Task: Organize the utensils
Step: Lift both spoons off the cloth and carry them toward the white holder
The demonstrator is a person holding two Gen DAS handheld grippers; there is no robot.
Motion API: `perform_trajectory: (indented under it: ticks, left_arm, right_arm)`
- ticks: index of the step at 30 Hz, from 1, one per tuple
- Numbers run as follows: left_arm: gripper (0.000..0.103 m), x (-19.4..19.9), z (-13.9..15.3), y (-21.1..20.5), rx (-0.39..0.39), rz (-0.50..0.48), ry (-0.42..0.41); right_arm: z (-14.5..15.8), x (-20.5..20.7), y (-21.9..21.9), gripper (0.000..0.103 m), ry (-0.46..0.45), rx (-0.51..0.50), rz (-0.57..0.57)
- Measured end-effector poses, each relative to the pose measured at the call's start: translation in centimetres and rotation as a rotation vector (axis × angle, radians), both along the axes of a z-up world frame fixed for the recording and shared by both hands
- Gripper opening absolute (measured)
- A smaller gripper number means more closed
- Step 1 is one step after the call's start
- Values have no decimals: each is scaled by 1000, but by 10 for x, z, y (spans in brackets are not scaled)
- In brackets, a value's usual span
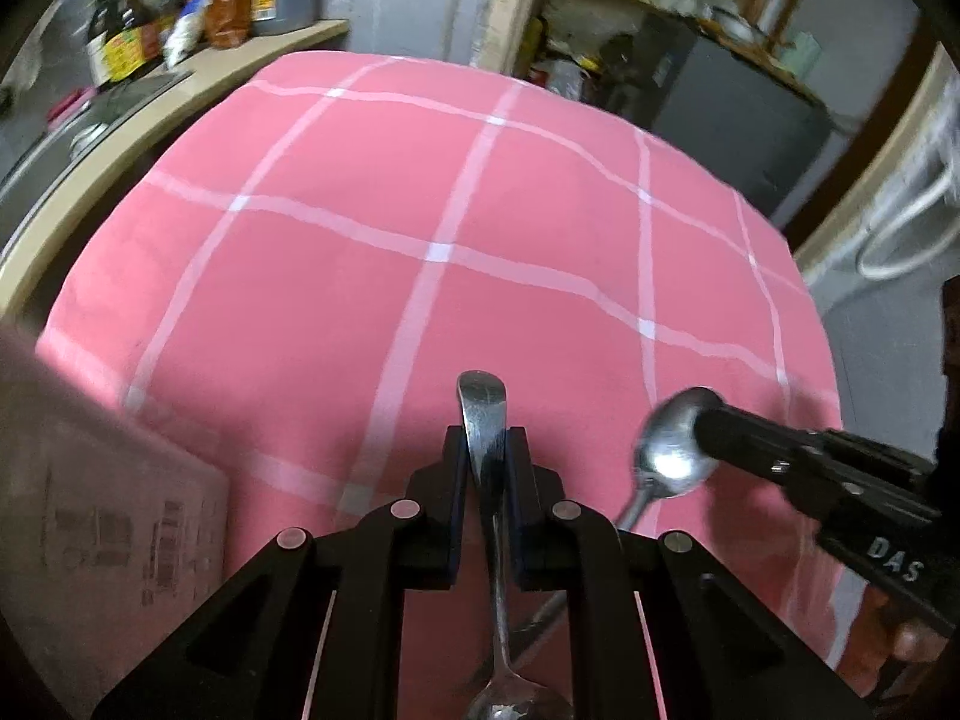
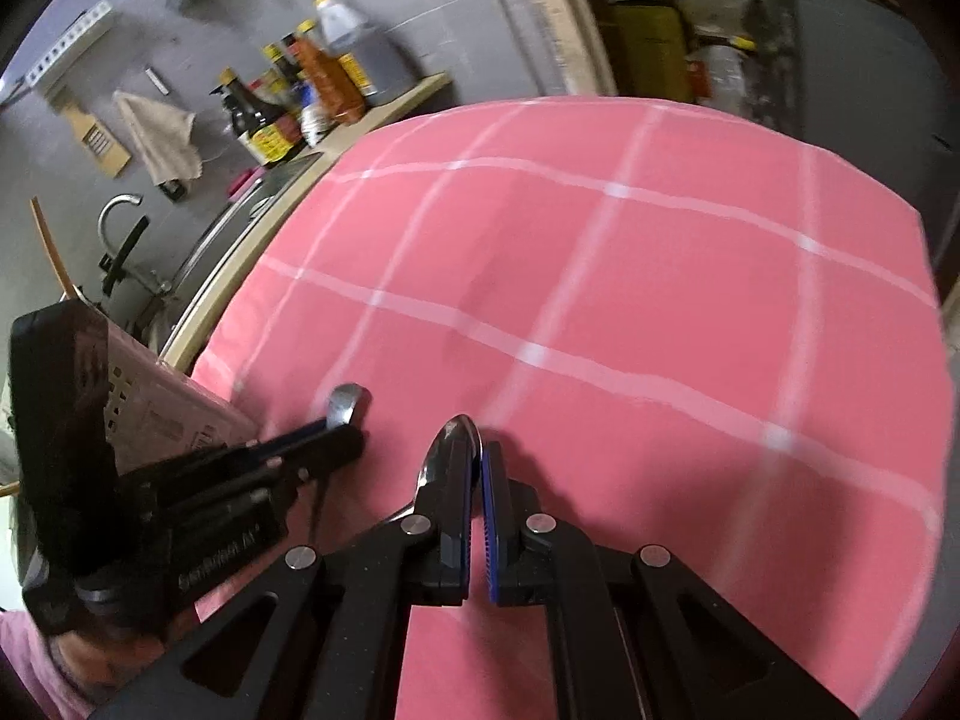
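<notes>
Pink cloth with white crossing lines covers the tabletop point(image 1: 372, 192), and behind it a counter carries sauce bottles point(image 2: 288, 102) against a grey wall, with a sink faucet point(image 2: 114, 222) on the left side in the right wrist view.

The left tool point(image 1: 486, 450) has its two fingers closed on the handle of a metal spoon point(image 1: 483, 414). The end of the handle sticks out forward past the fingertips, and the bowl of this spoon hangs low at the bottom edge of the left wrist view, under the tool. In the right wrist view the same handle end shows at the tip of the left tool, at the left, above the cloth.

The right tool point(image 2: 474, 468) is also closed, on a second spoon point(image 2: 450, 450). It holds this one by the bowl: the bowl lies against the left finger and its tip reaches a little past the fingertips. In the left wrist view the right tool comes in from the right side, the shiny bowl is seen at its tip, and the handle goes down and to the left, passing behind the left tool.

Both spoons are lifted above the cloth, near each other. A cardboard box point(image 1: 108, 510) stands at the left edge of the tabletop.
</notes>
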State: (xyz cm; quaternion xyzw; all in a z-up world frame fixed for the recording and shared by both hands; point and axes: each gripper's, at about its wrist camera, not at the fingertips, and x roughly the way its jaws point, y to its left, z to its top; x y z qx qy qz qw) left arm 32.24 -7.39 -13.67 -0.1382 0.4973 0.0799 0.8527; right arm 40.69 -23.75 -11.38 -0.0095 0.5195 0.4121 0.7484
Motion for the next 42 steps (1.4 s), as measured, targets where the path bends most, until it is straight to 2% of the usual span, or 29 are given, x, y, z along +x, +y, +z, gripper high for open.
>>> perform_trajectory:
  ticks: [3, 6, 8, 13, 16, 18, 20, 26, 29, 35, 42]
  left_arm:
    - [9, 6, 0, -3, 19, -11, 24]
    - [8, 2, 1, -7, -6, -34, 2]
    - [8, -6, 9, -14, 17, -56, -56]
    - [8, -28, 38, -23, 16, -80, -205]
    - [7, -36, 59, -30, 37, -97, -284]
    - [0, -38, 74, -33, 46, -104, -329]
    - [0, -44, 90, -34, 37, -112, -379]
    - [0, -56, 132, -27, 6, -137, -467]
    - [0, -65, 152, -19, 10, -144, -483]
    - [0, -88, 193, -1, 49, -146, -531]
    - [0, -116, 227, 33, 72, -137, -613]
  right_arm:
    - [0, 0, -12, 4, 6, -3, -25]
    - [2, -4, -19, 3, 3, 10, -53]
    - [7, -7, -23, 3, -19, 17, -70]
    - [36, -24, -41, 2, -135, 42, -139]
    - [61, -39, -50, 2, -236, 35, -174]
    - [76, -49, -53, 2, -295, 32, -192]
    - [93, -60, -55, 2, -363, 27, -218]
    - [130, -81, -49, 2, -478, 26, -267]
    - [150, -93, -43, 2, -532, 30, -291]
    - [185, -121, -28, 2, -621, 66, -308]
    - [223, -153, 8, 2, -733, 115, -305]
